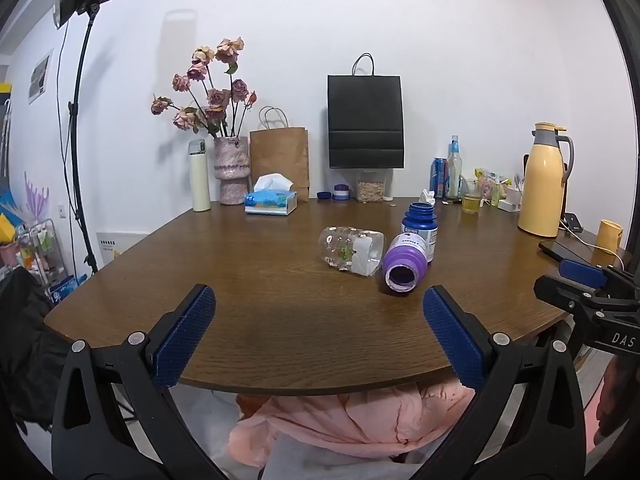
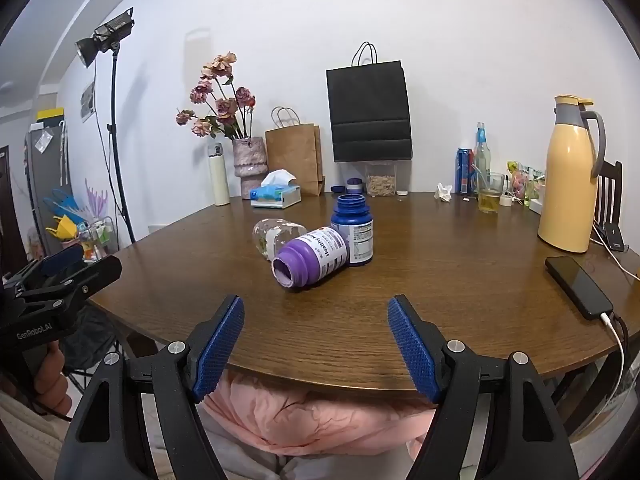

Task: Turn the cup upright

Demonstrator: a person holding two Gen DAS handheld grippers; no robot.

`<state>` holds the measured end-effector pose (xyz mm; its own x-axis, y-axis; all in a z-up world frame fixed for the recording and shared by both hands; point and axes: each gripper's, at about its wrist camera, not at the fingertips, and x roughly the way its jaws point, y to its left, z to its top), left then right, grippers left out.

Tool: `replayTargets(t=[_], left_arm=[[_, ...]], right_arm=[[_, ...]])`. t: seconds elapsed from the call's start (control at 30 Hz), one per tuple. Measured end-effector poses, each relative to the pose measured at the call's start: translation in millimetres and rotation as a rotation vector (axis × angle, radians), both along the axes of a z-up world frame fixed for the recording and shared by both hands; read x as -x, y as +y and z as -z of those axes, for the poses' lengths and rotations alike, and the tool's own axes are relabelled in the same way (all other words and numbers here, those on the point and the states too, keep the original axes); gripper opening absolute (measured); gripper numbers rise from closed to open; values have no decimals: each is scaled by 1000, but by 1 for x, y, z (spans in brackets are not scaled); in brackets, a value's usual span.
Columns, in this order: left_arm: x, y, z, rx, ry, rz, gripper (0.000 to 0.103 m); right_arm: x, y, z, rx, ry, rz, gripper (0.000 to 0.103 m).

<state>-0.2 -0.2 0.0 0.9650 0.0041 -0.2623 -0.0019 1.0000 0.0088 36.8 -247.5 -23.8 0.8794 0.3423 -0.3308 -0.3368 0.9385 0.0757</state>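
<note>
The cup [image 1: 351, 251] is a clear glass one with small flowers printed on it and a white label. It lies on its side near the middle of the wooden table [image 1: 248, 280], with its mouth toward the purple bottle [image 1: 404, 263]. That bottle is plastic, round and without cap; it also lies on its side, touching the cup or just beside it, and its open neck faces the near edge. In the right wrist view its label reads "Healthy H...", the rest is hidden. Behind it a blue bottle [image 1: 419, 229] stands upright, open on top, with a white label whose small print is too fine to read.

The left gripper [image 1: 319, 334] is over the near table edge with its jaws wide apart and nothing between them. The right gripper [image 2: 316, 342] is the same: jaws apart, empty, pointing at the purple bottle. The pads of both are dark blue with a fine grid texture. The side of the left gripper in the right wrist view carries "GenRobot.AI"; the right gripper in the left wrist view shows the letters "DAS".

At the wall stand a black paper bag [image 1: 365, 122], a brown paper bag [image 1: 280, 164], dry roses in a speckled pink vase [image 1: 231, 170], and a tissue box [image 1: 271, 202]. A yellow jug [image 1: 543, 180] with grey handle stands at the right, and a black phone [image 2: 578, 287] with white cable lies near it.
</note>
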Motion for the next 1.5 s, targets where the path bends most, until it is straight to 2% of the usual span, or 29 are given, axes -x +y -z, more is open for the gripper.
replayTargets(t=[1.13, 1.2, 1.23, 1.27, 1.4, 1.47, 1.5], left_arm=[[-5, 4, 5, 10, 20, -16, 103], [-11, 5, 8, 16, 40, -32, 103], [-16, 5, 10, 10, 48, -51, 103], [-21, 7, 12, 6, 55, -70, 103], [-47, 20, 15, 38, 80, -111, 103], [-68, 23, 17, 10, 105, -147, 103], [-79, 22, 18, -10, 121, -173, 103]], right_arm=[[-7, 2, 1, 2, 9, -7, 79], [-16, 6, 1, -1, 30, 7, 80], [-23, 8, 1, -2, 42, 9, 86], [-32, 11, 2, -1, 60, 5, 88], [-74, 35, 5, -5, 119, -34, 88], [-97, 49, 5, 1, 132, -46, 88], [-120, 64, 7, 41, 151, -10, 88]])
